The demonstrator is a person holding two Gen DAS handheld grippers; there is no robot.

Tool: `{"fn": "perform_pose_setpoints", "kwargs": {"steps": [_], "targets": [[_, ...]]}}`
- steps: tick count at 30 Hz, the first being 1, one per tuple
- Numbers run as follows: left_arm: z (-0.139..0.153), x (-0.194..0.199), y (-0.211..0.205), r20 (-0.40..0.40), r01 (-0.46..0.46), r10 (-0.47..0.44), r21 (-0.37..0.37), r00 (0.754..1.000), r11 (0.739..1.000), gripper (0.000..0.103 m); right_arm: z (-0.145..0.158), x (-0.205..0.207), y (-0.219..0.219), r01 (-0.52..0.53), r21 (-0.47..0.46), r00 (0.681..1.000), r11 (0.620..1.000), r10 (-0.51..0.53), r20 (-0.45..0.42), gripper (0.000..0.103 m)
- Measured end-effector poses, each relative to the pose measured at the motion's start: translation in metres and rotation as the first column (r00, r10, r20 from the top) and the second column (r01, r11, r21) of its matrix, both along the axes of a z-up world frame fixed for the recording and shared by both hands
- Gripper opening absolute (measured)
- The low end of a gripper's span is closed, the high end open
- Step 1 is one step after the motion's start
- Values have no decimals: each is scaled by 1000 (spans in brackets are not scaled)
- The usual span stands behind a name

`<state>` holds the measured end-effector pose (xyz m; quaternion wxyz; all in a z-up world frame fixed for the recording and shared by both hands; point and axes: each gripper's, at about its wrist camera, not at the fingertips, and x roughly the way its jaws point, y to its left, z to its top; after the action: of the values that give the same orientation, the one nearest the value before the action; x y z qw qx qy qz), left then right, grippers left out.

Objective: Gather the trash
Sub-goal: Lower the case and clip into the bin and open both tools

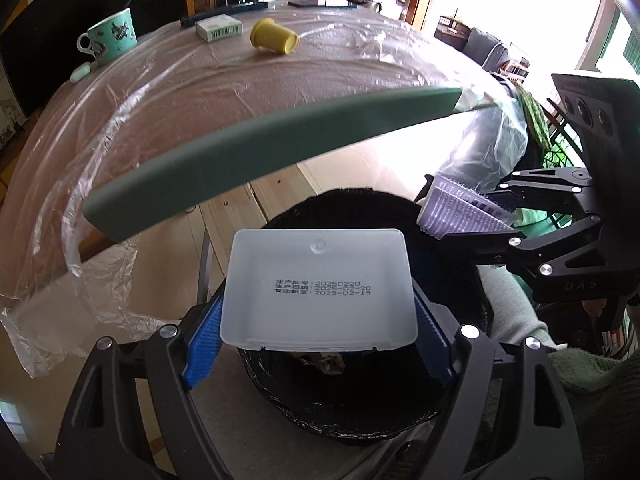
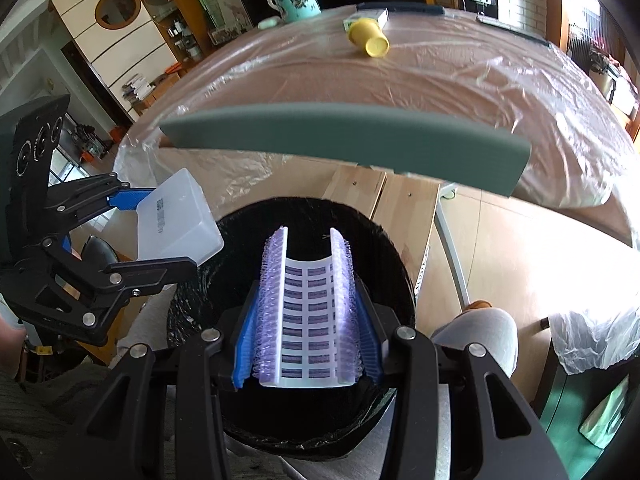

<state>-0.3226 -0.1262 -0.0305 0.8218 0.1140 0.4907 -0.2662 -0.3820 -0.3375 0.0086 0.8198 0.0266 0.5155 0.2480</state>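
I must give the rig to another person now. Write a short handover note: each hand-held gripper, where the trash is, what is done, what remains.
Left hand-held gripper: shut on a translucent white plastic box, above the black-lined bin.
Right hand-held gripper: shut on a purple-and-white blister strip, above the same bin.
Done: both pieces picked up.
Left: release both; the yellow plastic cup lies tipped on the plastic-covered table.

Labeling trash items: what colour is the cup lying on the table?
Yellow. The cup lies on its side on the table; clearest in the right wrist view.
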Motion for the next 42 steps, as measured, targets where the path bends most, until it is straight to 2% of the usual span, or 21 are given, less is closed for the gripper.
{"fn": "perform_pose_setpoints", "kwargs": {"steps": [12,28,31,32,33,38,42], "targets": [[-41,8,-6,-61,8,-4,64,998,998,82,-32,2,1,8,-49,999,999,-10,-54,43],[-66,15,-10,-108,5,6,102,994,995,82,-59,3,6,0,-102,995,995,-11,-103,43],[-68,19,-11,-124,-2,12,84,992,996,82,-60,3,6,18,-123,996,992,-29,-89,48],[-69,20,-10,-130,-10,21,83,991,996,82,-59,3,4,26,-120,995,992,-37,-90,58],[-69,21,-9,-142,-15,26,79,990,997,82,-57,3,3,37,-110,995,993,-46,-86,63],[-65,24,-2,-167,-38,44,38,985,999,82,-41,-1,-2,55,-121,998,991,-58,-27,68],[-49,21,6,-174,-51,45,-34,984,998,82,-17,-5,-8,68,-109,997,992,-63,43,68]]}}
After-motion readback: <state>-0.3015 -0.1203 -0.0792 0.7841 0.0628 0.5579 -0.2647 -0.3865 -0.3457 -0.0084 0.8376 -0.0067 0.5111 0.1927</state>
